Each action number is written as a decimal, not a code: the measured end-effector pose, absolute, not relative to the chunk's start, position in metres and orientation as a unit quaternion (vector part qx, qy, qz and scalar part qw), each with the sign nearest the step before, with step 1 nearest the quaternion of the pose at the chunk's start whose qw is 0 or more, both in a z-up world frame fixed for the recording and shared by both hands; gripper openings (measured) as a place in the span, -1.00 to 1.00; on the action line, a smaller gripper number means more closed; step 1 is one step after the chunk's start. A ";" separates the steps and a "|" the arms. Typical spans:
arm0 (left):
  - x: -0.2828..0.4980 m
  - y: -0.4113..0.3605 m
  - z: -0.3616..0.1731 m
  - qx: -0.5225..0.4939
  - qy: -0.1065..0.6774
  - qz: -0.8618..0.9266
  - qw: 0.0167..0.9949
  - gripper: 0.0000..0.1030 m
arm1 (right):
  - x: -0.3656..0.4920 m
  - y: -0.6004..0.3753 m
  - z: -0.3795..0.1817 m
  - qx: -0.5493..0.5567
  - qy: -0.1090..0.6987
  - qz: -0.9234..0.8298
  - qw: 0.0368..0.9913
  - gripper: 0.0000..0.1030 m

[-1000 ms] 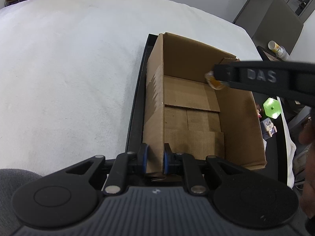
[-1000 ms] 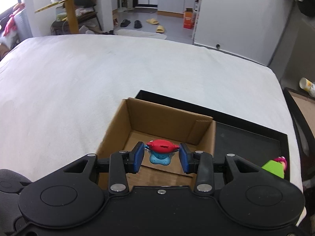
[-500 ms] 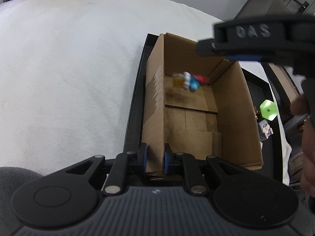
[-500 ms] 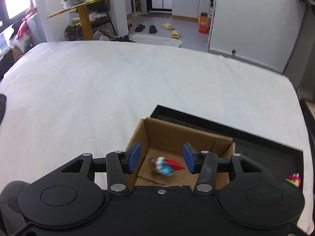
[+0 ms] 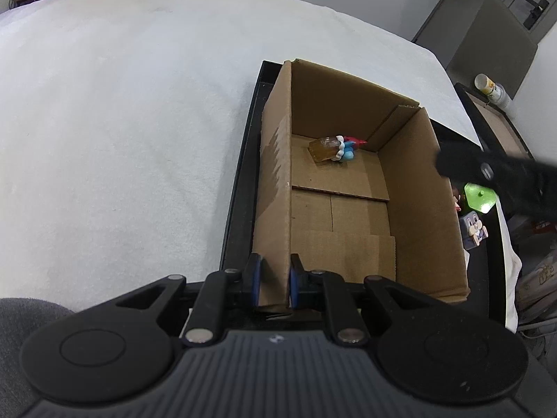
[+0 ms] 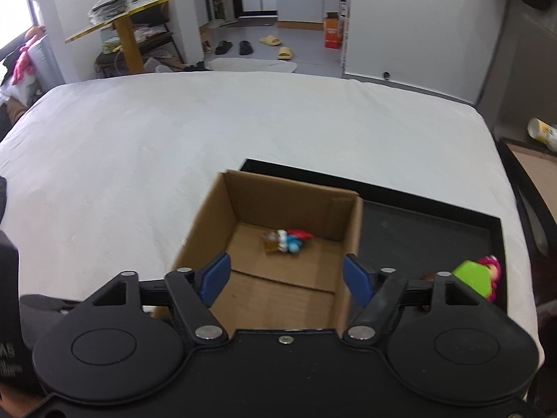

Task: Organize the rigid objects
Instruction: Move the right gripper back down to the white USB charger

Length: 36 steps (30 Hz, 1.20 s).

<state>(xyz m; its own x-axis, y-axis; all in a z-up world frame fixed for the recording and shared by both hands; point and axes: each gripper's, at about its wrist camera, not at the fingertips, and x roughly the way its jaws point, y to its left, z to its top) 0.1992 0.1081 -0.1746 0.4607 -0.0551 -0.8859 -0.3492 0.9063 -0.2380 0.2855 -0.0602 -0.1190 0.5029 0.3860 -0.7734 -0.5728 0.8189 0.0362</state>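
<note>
An open cardboard box (image 5: 414,188) stands on a black tray (image 5: 240,188) on the white cloth. A small red, blue and amber toy figure (image 5: 334,148) lies on its side at the far end of the box floor; it also shows in the right wrist view (image 6: 287,240). My left gripper (image 5: 272,285) is shut on the near left wall of the box. My right gripper (image 6: 285,280) is open and empty, held above the near end of the box (image 6: 278,209).
A green hexagonal toy (image 5: 480,196) and a grey bunny cube (image 5: 473,231) lie on the tray right of the box. The green toy with a pink part (image 6: 478,278) shows beside my right gripper. The right gripper's body (image 5: 494,174) reaches over the box's right wall.
My right gripper opened and the toy figure fell into the box, landing at its far end. The right gripper then rose and drew back. The left gripper kept its hold on the box wall.
</note>
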 end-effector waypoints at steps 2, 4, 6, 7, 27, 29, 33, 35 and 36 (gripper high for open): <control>0.200 0.108 -0.175 -0.198 0.511 0.090 0.832 -0.71 | 0.284 -0.069 -0.121 -0.112 0.413 0.264 0.865 0.42; 0.200 0.108 -0.175 -0.198 0.512 0.092 0.831 -0.71 | 0.283 -0.079 -0.123 -0.102 0.413 0.251 0.870 0.47; 0.201 0.106 -0.175 -0.194 0.513 0.093 0.831 -0.72 | 0.283 -0.090 -0.124 -0.087 0.416 0.239 0.873 0.48; 0.201 0.106 -0.175 -0.192 0.513 0.093 0.831 -0.72 | 0.283 -0.095 -0.126 -0.082 0.417 0.234 0.875 0.53; 0.211 0.093 -0.179 -0.156 0.531 0.111 0.826 -0.72 | 0.279 -0.165 -0.138 0.008 0.401 0.187 0.897 0.69; 0.212 0.093 -0.181 -0.156 0.536 0.114 0.822 -0.71 | 0.279 -0.170 -0.140 0.018 0.402 0.179 0.898 0.69; 0.215 0.089 -0.181 -0.146 0.539 0.119 0.821 -0.71 | 0.280 -0.180 -0.147 0.040 0.399 0.159 0.902 0.69; 0.217 0.087 -0.183 -0.138 0.542 0.121 0.820 -0.71 | 0.280 -0.185 -0.151 0.051 0.399 0.153 0.903 0.69; 0.219 0.085 -0.184 -0.136 0.543 0.123 0.819 -0.71 | 0.280 -0.186 -0.153 0.055 0.398 0.149 0.903 0.69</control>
